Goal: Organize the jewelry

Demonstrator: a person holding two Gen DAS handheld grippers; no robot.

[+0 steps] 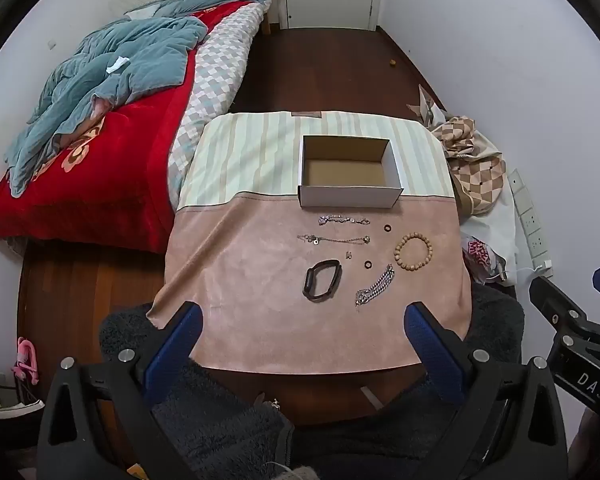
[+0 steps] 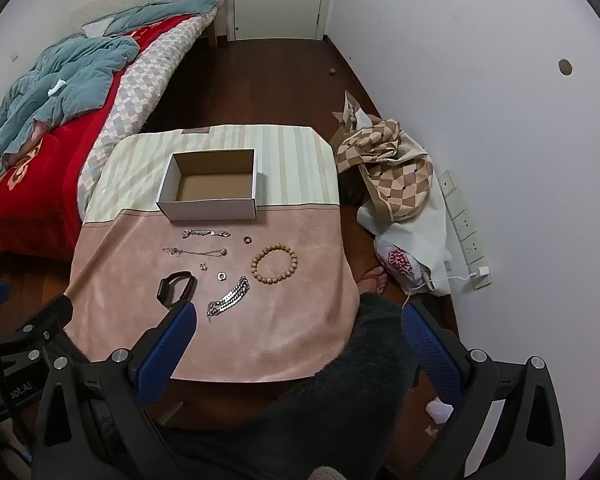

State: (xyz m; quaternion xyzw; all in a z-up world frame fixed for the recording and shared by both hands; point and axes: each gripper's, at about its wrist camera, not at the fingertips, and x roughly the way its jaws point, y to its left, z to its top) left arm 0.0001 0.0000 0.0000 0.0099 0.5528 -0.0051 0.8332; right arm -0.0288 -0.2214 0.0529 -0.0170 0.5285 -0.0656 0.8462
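An open, empty cardboard box (image 1: 350,172) (image 2: 210,184) stands at the back of the cloth-covered table (image 1: 260,280) (image 2: 292,320). In front of it lie two thin chains (image 1: 343,220) (image 2: 205,233), two small dark rings (image 1: 387,227) (image 2: 247,239), a wooden bead bracelet (image 1: 413,250) (image 2: 275,264), a black wristband (image 1: 321,280) (image 2: 176,288), a thick silver chain (image 1: 374,290) (image 2: 228,300) and a tiny earring (image 1: 348,255). My left gripper (image 1: 304,320) is open above the table's near edge. My right gripper (image 2: 300,320) is open, near the table's front right corner.
A bed (image 1: 100,140) with red blanket and blue quilt stands left of the table. A pile of checkered cloth and bags (image 2: 392,184) lies on the floor to the right, by a power strip (image 2: 464,232). A dark fleece lap (image 2: 340,400) is below the grippers.
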